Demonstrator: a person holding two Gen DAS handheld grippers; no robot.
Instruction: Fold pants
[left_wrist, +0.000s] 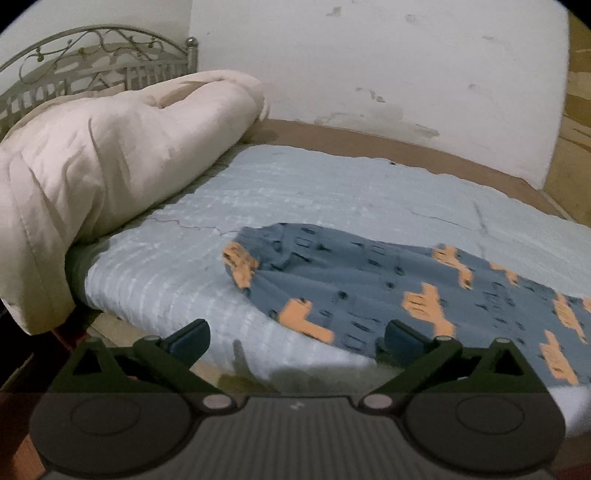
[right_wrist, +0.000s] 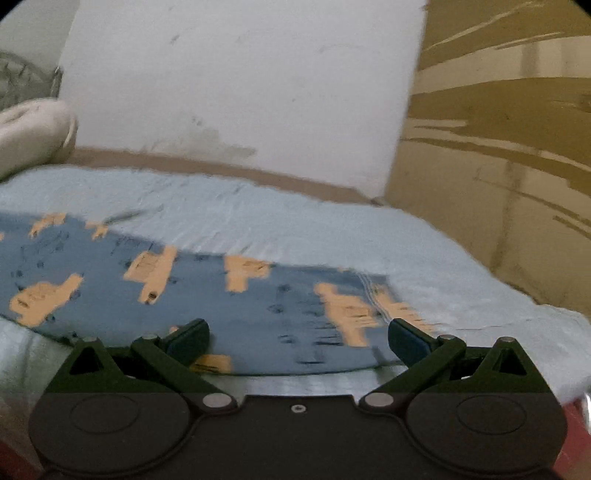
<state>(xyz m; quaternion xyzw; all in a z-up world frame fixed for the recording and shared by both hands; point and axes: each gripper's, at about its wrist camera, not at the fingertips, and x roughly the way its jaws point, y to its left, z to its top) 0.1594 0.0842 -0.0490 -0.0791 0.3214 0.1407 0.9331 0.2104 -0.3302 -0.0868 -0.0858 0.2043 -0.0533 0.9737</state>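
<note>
Blue pants (left_wrist: 369, 280) with orange shapes lie flat along the near edge of a bed with a light blue cover (left_wrist: 295, 192). The waistband end points left in the left wrist view. The leg hem end (right_wrist: 373, 295) shows in the right wrist view, where the pants (right_wrist: 184, 288) stretch to the left. My left gripper (left_wrist: 297, 338) is open and empty, low at the bed's near edge beside the waist end. My right gripper (right_wrist: 299, 338) is open and empty, just in front of the leg end. The right view is blurred.
A rolled cream duvet (left_wrist: 103, 166) lies on the left of the bed before a metal headboard (left_wrist: 92, 62). A white wall (left_wrist: 369, 74) runs behind the bed. A brown patterned wall (right_wrist: 498, 147) stands on the right. The light blue cover (right_wrist: 258, 206) spreads beyond the pants.
</note>
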